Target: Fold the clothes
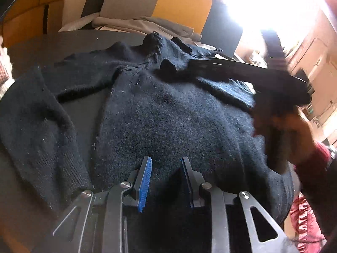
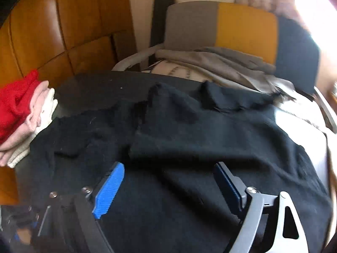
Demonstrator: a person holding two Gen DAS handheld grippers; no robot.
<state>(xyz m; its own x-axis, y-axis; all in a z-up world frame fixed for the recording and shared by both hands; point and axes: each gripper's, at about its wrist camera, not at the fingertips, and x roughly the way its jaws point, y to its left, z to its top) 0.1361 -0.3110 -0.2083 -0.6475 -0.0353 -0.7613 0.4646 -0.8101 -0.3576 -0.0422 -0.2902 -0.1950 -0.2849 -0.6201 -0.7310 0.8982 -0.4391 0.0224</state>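
Observation:
A black fuzzy sweater (image 1: 168, 113) lies spread on a dark round table (image 1: 63, 42), one sleeve (image 1: 38, 130) stretched to the left. My left gripper (image 1: 166, 162) hangs just above the sweater's lower body, its blue pads a small gap apart, nothing between them. In the right wrist view the same sweater (image 2: 189, 130) covers the table (image 2: 92, 84), with a fold across its middle. My right gripper (image 2: 168, 168) is wide open above the sweater's lower part and holds nothing. It shows blurred at the right of the left wrist view (image 1: 273, 109).
A stack of folded clothes (image 2: 27, 122), red on top over pink and cream, sits at the table's left edge. A chair (image 2: 231, 25) with grey and yellow back holds grey garments (image 2: 221, 65) behind the table. Wooden cabinets (image 2: 63, 31) stand at left. Bright window glare is at the right.

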